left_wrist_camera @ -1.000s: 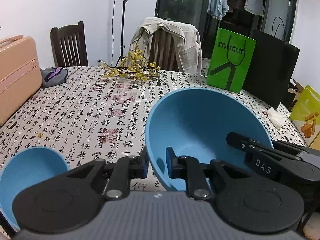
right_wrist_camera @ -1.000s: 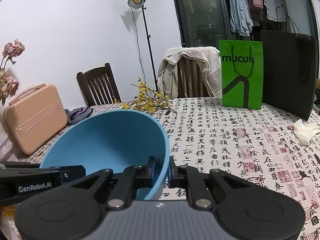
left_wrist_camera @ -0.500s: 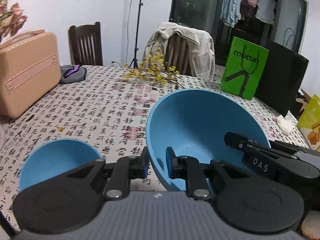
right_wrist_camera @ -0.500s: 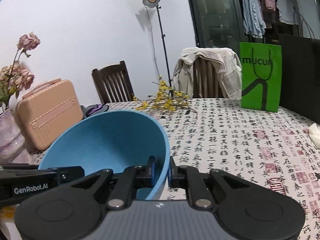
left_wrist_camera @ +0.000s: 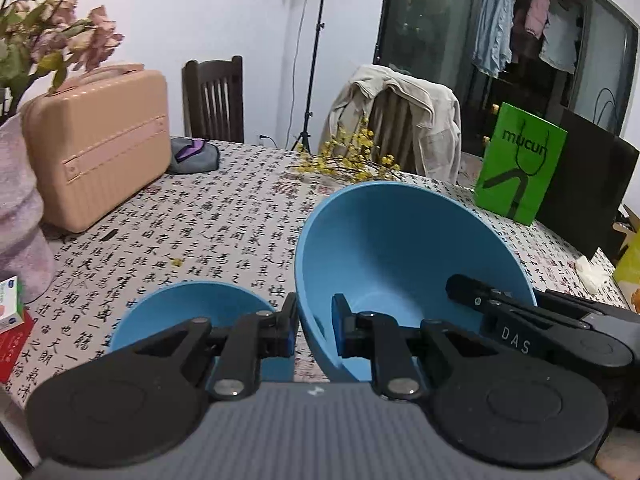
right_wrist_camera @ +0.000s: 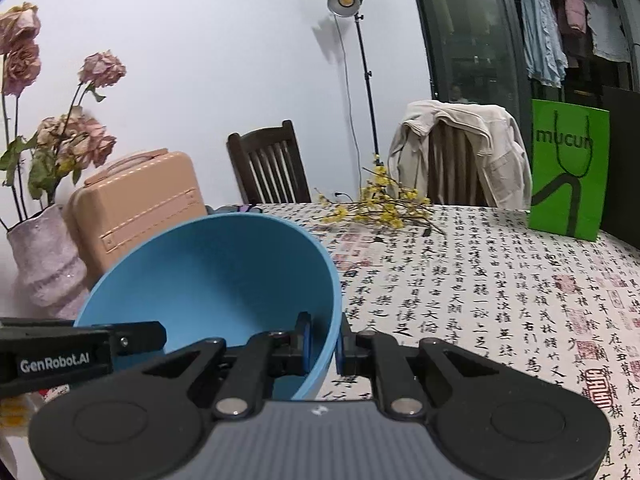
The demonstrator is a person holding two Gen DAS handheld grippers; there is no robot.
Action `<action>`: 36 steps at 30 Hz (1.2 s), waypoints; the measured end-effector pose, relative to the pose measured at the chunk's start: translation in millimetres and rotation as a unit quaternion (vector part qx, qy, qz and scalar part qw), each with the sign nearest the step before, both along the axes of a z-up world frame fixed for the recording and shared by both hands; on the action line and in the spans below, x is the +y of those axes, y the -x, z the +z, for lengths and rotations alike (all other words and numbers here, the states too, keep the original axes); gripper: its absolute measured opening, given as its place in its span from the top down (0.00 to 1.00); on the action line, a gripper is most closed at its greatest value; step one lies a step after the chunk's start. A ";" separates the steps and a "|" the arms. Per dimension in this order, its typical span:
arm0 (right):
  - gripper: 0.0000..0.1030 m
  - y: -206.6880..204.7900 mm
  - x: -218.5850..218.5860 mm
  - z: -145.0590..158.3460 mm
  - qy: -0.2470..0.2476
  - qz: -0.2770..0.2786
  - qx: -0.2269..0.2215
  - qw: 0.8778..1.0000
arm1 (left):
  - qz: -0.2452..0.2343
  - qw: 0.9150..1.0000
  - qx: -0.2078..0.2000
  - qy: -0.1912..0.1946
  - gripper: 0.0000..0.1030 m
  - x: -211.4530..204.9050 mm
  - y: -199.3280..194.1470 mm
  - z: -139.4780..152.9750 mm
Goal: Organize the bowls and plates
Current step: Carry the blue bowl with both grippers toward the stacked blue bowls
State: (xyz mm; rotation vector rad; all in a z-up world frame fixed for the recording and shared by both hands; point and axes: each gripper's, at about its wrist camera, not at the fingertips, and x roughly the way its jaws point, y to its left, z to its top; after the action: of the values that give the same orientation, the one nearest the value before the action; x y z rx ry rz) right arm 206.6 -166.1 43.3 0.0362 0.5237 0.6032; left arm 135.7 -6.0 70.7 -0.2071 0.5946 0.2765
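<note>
Two grippers pinch one large blue plastic bowl [left_wrist_camera: 404,248] by opposite sides of its rim. The left gripper [left_wrist_camera: 314,330] has one blue pad outside the near-left wall and one inside; the right gripper [right_wrist_camera: 322,342] clamps the other side the same way, rim wall between its pads. The bowl hangs tilted above the calligraphy-print tablecloth [left_wrist_camera: 208,224]. A smaller blue bowl [left_wrist_camera: 188,312] sits on the cloth just left of the left gripper, partly hidden behind its finger. Farther back lie a yellow flower sprig [left_wrist_camera: 348,160], a peach hard-shell case [left_wrist_camera: 96,144] and a green paper bag [left_wrist_camera: 520,164].
</note>
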 end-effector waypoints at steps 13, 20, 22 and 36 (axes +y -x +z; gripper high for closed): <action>0.89 9.5 33.2 5.0 0.007 0.025 -0.004 1.000 | 0.026 1.000 -0.006 0.007 0.83 25.5 19.5 2.8; 0.89 13.7 49.3 6.4 0.006 0.039 -0.005 0.999 | 0.040 0.999 -0.009 0.010 0.83 40.5 28.5 4.4; 0.89 14.8 54.0 7.1 0.007 0.043 -0.005 0.999 | 0.044 0.999 -0.010 0.010 0.83 44.6 30.6 5.1; 0.89 20.7 82.3 8.9 0.011 0.070 -0.007 0.997 | 0.070 0.997 -0.015 0.016 0.83 69.1 45.5 3.7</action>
State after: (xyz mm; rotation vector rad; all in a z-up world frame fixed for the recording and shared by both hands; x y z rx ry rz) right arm 185.9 -83.8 52.2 -0.0256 0.5228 0.7332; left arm 90.2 63.2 74.4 -0.2849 0.5559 0.3995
